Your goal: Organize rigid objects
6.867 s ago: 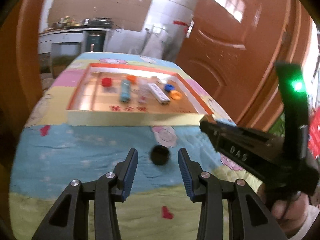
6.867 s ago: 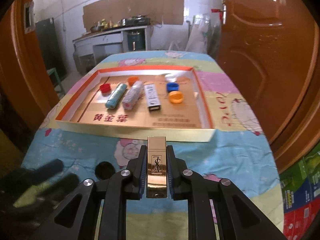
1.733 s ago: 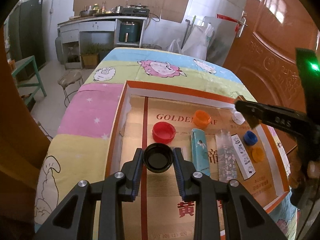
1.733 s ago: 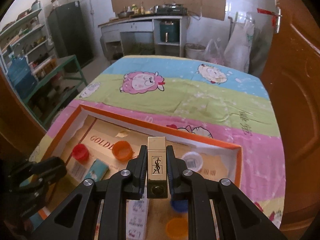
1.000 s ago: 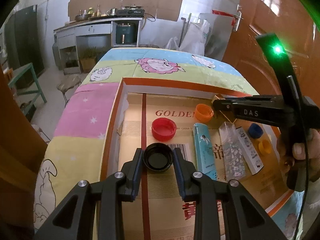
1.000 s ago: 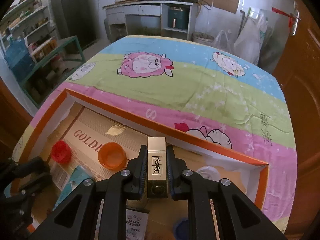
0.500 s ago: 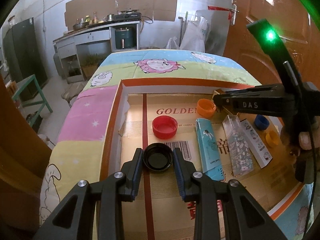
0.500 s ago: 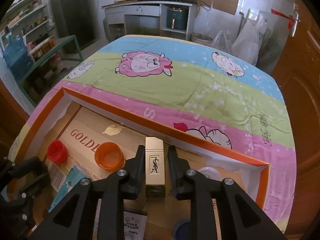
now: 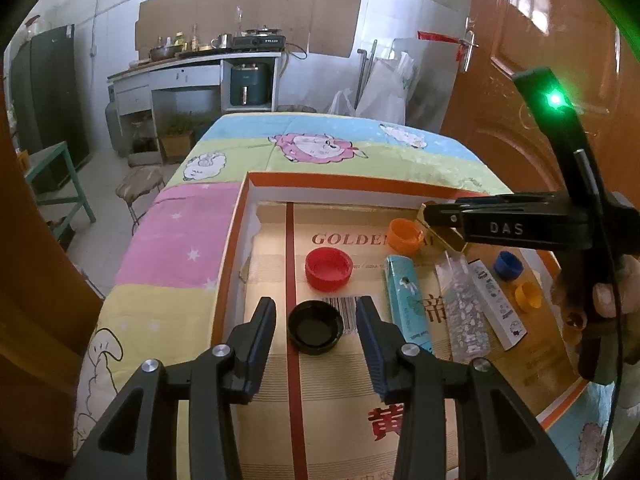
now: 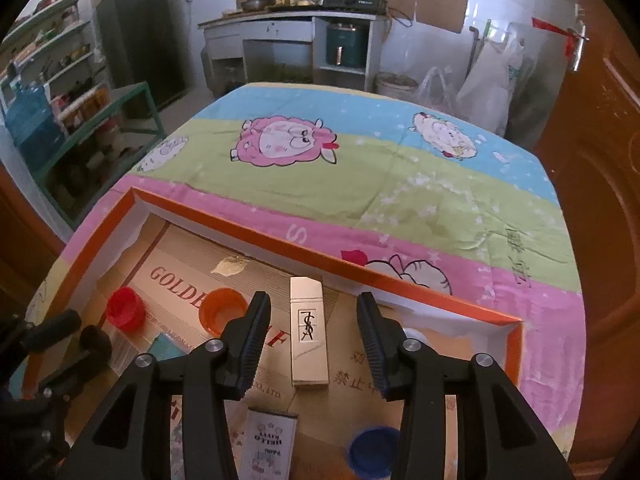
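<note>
Both jaws are opening: left gripper around a black cap, right gripper around a gold case

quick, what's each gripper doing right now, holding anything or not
Left gripper: opening, holding nothing; round black plastic cap lies loose between its jaws.
Right gripper: opening, holding nothing; gold rectangular lipstick case lies released between.

Both wrist cameras are looking steeply down, close over the orange-rimmed tray, facing the kitchen counter. Both are sharing the red cap and orange cap.
</note>
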Demonstrator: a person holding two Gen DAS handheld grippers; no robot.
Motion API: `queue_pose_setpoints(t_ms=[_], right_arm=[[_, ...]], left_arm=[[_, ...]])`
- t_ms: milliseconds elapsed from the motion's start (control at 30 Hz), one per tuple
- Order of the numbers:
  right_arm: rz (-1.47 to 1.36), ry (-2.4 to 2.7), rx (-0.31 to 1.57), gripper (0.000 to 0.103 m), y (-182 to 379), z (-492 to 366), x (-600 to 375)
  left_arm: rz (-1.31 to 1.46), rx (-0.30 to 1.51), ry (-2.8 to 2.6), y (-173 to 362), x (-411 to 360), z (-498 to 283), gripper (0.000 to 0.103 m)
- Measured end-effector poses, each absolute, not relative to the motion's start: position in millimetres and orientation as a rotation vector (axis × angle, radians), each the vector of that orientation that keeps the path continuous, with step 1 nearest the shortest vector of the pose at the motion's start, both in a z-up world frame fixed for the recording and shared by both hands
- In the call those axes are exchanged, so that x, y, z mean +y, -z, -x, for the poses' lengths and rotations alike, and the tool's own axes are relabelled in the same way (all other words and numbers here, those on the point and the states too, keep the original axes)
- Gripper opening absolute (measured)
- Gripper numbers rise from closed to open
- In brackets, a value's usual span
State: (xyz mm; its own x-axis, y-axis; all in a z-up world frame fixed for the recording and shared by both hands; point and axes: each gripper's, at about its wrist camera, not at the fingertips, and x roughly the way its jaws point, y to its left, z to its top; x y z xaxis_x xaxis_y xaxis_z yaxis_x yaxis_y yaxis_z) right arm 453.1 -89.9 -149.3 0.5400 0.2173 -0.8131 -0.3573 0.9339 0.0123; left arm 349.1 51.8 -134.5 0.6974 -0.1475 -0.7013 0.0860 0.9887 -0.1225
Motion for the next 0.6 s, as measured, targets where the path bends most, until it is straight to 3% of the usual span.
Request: queue_pose_setpoints(t_ms=[600], right_arm=[[0.017,-0.252,0.866,0.046,118.6,-389.5,-109.9]], left_arm=[[0.095,0.732,0.151,114.1,46.9,-336.2,0.042]])
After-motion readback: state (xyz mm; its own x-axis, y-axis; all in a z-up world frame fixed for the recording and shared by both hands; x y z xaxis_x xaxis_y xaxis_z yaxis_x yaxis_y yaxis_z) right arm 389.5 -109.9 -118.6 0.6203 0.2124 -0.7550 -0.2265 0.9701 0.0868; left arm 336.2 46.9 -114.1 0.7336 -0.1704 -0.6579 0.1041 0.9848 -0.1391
